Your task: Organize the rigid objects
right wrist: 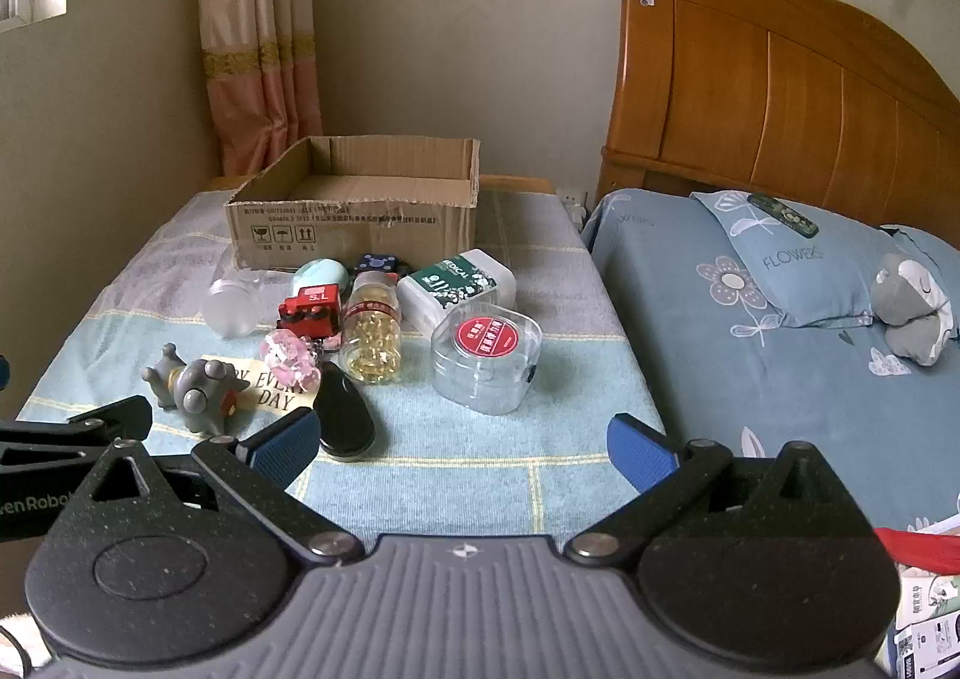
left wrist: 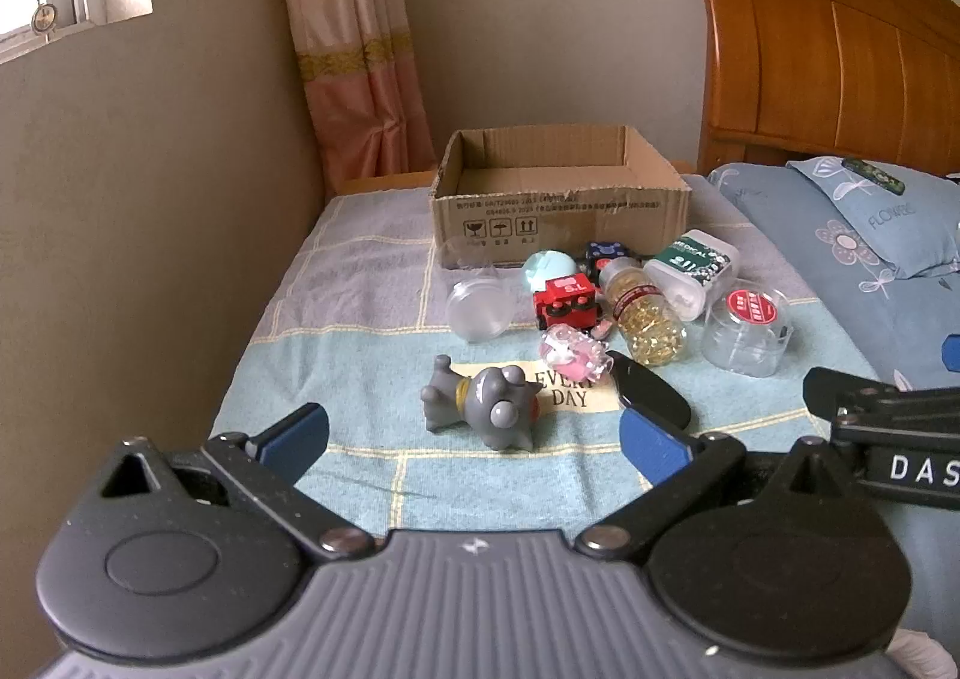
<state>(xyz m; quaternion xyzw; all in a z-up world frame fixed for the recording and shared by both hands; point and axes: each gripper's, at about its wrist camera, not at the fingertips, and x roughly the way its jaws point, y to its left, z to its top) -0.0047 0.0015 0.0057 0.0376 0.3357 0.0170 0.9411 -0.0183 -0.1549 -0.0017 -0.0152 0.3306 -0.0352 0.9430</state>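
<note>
An open cardboard box stands empty at the back of the cloth-covered table. In front of it lie a grey toy figure, a red toy train, a pill bottle, a clear round tub with a red label, a white and green medical box, a pink trinket and a black oval case. My left gripper is open just short of the grey figure. My right gripper is open in front of the tub.
A frosted round lid, a mint egg-shaped case and a dark blue item lie by the box. A bed with a blue pillow and wooden headboard stands to the right. A wall runs along the left.
</note>
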